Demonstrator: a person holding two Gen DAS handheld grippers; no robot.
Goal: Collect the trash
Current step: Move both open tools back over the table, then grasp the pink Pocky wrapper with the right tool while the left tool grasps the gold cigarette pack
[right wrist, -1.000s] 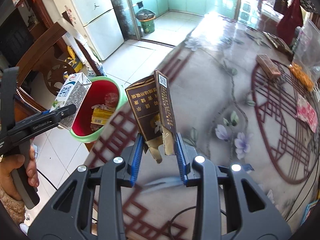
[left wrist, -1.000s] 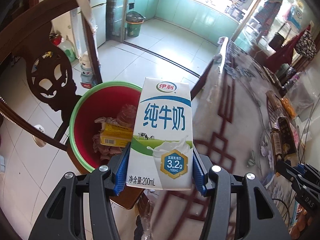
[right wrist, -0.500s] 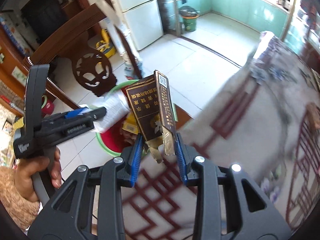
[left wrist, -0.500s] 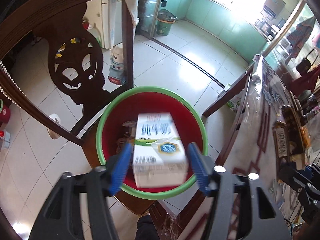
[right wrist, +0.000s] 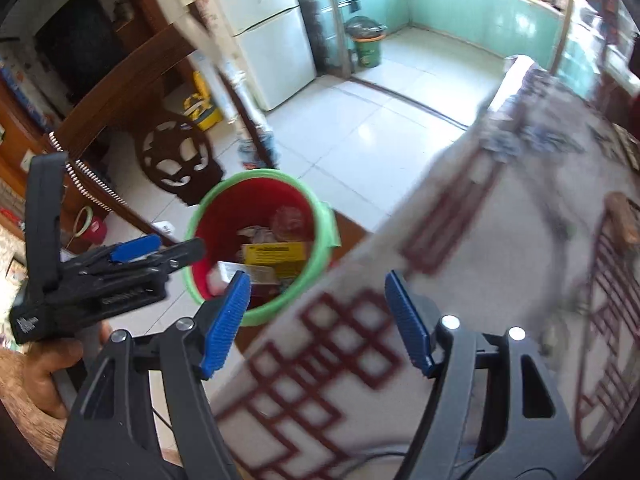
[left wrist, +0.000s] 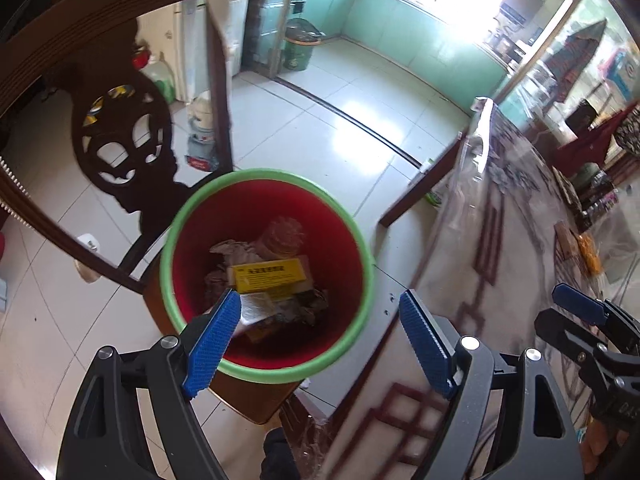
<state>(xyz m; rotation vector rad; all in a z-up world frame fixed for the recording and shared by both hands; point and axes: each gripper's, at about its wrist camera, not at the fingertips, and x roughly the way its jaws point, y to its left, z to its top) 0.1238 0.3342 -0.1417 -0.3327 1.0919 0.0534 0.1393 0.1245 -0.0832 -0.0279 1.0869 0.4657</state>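
Both the left gripper (left wrist: 320, 322) and right gripper (right wrist: 316, 316) have just been opening; they stand wide with nothing between them. The trash (left wrist: 266, 276) lies inside the bin (left wrist: 200, 208). It looks light and crushable, so hold boxes by flat sides.

Bin (left wrist: 362, 256): red inside, bright green rim; among its contents a yellow box (left wrist: 269, 276) with dark print and crumpled brownish wrappers (left wrist: 236, 250). Tabletop (right wrist: 500, 240) pale grey with dark red lattice lines and bluish flowers (blurred); chair (left wrist: 120, 144) dark brown, carved openwork back. Floor tiles (left wrist: 320, 120) white, kitchen cabinets (left wrist: 420, 40) pale green, gripper pads (left wrist: 216, 336) blue, ribbed, on black frames.
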